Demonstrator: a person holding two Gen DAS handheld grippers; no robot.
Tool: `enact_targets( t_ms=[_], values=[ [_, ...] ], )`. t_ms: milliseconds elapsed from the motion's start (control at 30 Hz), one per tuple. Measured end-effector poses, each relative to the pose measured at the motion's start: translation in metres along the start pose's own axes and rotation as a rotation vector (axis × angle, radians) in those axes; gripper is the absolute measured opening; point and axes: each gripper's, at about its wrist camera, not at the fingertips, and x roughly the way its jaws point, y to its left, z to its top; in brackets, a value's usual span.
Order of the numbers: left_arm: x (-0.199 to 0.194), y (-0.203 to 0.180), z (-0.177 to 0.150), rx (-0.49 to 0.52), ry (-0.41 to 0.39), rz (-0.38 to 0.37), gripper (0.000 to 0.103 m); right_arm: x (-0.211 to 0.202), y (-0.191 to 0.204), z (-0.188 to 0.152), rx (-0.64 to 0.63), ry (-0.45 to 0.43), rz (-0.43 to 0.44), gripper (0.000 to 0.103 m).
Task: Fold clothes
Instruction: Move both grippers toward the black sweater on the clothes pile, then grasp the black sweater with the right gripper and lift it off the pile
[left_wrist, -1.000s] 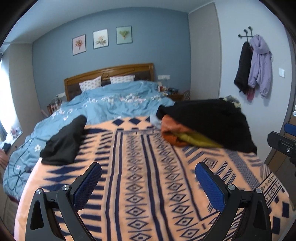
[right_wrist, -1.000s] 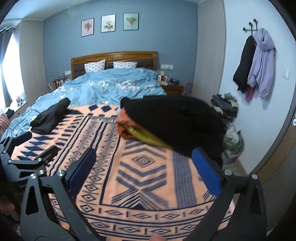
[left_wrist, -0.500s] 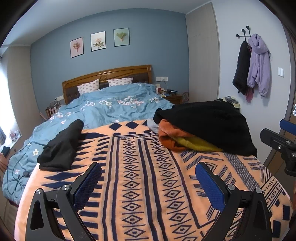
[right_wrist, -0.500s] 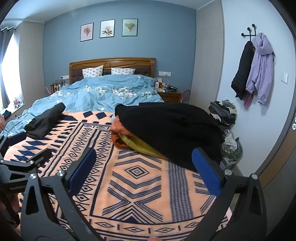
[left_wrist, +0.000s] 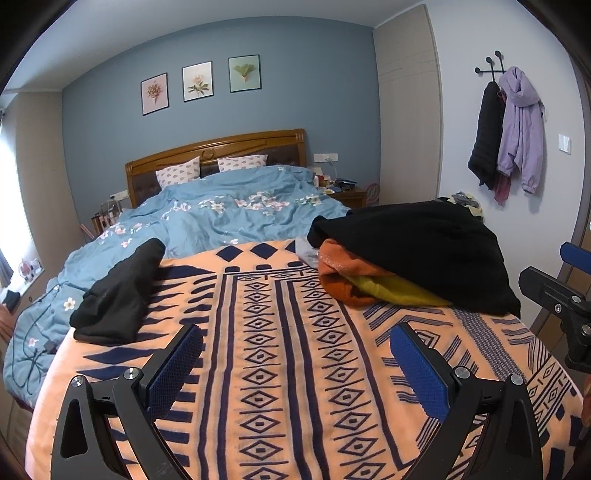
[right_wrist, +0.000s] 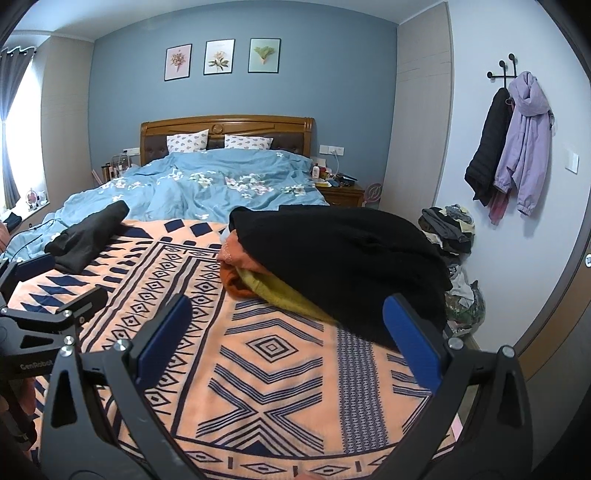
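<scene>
Taking the patterned orange blanket (left_wrist: 280, 362) on the bed as the landmark, and reading from its left edge across: a black garment (left_wrist: 118, 295), already bundled long and narrow, lies along the blanket's far-left corner, its long axis running from the near left toward the blue duvet (left_wrist: 221, 214). The left gripper (left_wrist: 295, 365) hovers over the blanket's near middle, jaws spread wide and holding nothing. Further right, on the blanket's far-right corner, sits the pile of clothes (right_wrist: 332, 258): a black top layer draped over an orange piece and a yellow one, spreading toward the blanket's right edge. The right gripper (right_wrist: 288, 336) is also spread and empty, low over the blanket's near right part, with the pile just ahead of it and slightly to its right.

The pile looks like the unfolded work. The right gripper is clearly the nearer one; the left would have to cross the blanket's middle to reach the pile.
</scene>
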Motion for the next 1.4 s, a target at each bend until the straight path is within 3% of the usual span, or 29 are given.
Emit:
enact_targets(
  t_ms=[667, 833, 1067, 1267, 1400],
  values=[
    [0.017, -0.007, 0.003, 0.016, 0.027, 0.021, 0.103, 0.040, -0.017, 0.017, -0.035, -0.016, -0.034, 0.103],
    [0.023, -0.009, 0.007, 0.016, 0.036, 0.024, 0.103, 0.064, -0.018, 0.037, -0.140, -0.019, -0.092, 0.103],
    [0.041, -0.008, 0.001, 0.013, 0.048, 0.035, 0.103, 0.137, -0.030, 0.036, -0.092, 0.100, -0.057, 0.103],
    [0.068, -0.001, -0.008, 0.005, 0.090, 0.044, 0.103, 0.230, -0.011, 0.020, -0.186, 0.225, -0.115, 0.101],
    [0.081, 0.006, -0.012, -0.009, 0.105, 0.046, 0.103, 0.267, 0.010, 0.020, -0.235, 0.239, -0.091, 0.098]
  ],
)
